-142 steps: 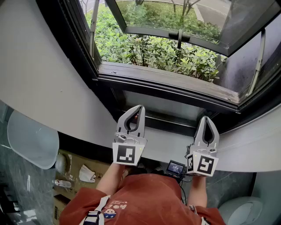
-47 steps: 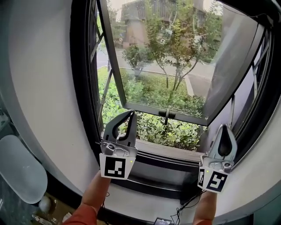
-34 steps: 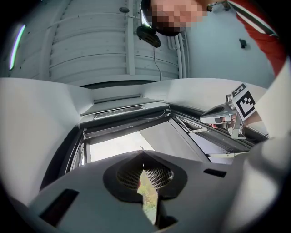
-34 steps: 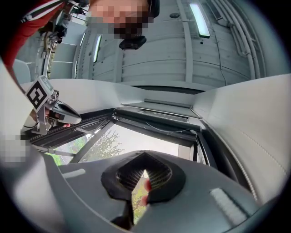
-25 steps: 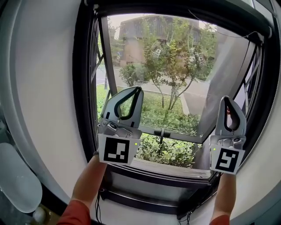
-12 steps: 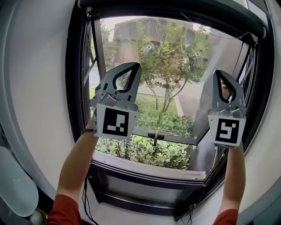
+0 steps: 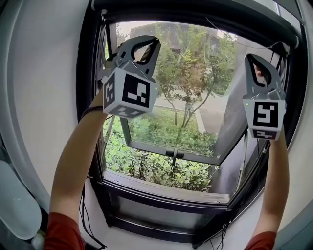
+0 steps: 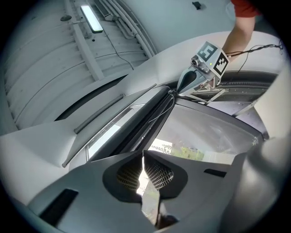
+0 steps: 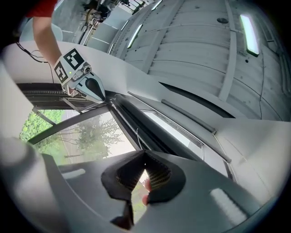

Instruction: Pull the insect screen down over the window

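Note:
The window's black top rail (image 7: 195, 12) spans the top of the head view; no screen mesh shows below it. A thin cord (image 7: 276, 45) hangs near its right end. My left gripper (image 7: 154, 41) is raised at the upper left of the opening, shut, with nothing between its pads. My right gripper (image 7: 251, 57) is raised at the upper right beside the frame, also shut and empty. Each gripper view looks up along the dark top rail (image 8: 145, 118) (image 9: 136, 123), past shut fingertips (image 8: 143, 155) (image 9: 145, 158), with the other gripper (image 8: 191, 79) (image 9: 91, 86) near the rail.
The glass sash (image 7: 171, 97) swings outward, with its handle (image 7: 173, 154) on the lower bar. Green shrubs lie beyond the sill (image 7: 166, 188). A white basin (image 7: 17, 205) sits low left. Cables (image 7: 88, 215) hang by the lower frame. A ceiling light (image 8: 91, 18) is overhead.
Both grippers have risen from sill height to the upper part of the window, staying shut. The left one has rolled. The head view has tilted up from the sill.

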`<action>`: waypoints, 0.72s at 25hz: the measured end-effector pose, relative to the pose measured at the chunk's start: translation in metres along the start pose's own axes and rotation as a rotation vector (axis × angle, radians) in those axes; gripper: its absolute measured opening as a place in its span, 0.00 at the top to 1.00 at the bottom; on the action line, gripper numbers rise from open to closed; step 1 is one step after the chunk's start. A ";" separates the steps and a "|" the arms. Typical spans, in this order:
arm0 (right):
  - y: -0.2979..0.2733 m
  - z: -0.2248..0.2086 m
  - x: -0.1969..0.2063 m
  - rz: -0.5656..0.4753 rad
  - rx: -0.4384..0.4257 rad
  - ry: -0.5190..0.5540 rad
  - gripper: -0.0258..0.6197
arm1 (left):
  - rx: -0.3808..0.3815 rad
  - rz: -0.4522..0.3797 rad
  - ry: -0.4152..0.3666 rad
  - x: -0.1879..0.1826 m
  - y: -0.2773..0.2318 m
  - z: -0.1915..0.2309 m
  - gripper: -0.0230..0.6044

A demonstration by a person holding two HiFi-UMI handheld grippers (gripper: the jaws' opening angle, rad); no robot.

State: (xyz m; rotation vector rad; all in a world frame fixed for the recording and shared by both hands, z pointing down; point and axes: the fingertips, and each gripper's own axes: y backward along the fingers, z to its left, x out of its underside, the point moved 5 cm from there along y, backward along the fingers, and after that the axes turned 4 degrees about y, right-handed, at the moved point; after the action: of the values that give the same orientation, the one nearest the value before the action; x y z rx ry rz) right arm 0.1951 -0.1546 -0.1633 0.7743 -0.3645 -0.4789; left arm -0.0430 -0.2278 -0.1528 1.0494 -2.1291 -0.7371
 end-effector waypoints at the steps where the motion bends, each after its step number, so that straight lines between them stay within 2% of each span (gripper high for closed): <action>1: -0.004 -0.003 0.000 0.003 -0.003 0.014 0.94 | -0.002 0.007 -0.015 0.000 -0.005 0.005 0.94; 4: -0.017 -0.015 0.001 0.015 -0.017 0.028 0.94 | 0.012 0.036 -0.053 -0.002 -0.019 0.019 0.89; 8: -0.035 -0.026 0.009 0.094 -0.067 0.057 0.90 | 0.036 0.078 -0.117 -0.004 -0.038 0.032 0.86; 14: -0.055 -0.039 0.012 0.159 -0.086 0.176 0.90 | 0.074 0.153 -0.252 -0.001 -0.063 0.042 0.84; 18: -0.064 -0.050 0.011 0.204 -0.092 0.233 0.90 | 0.089 0.194 -0.300 0.003 -0.073 0.051 0.83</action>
State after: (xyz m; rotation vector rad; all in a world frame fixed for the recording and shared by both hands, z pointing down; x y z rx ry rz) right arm 0.2107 -0.1713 -0.2420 0.6872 -0.2003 -0.2096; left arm -0.0482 -0.2582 -0.2369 0.8010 -2.4982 -0.7486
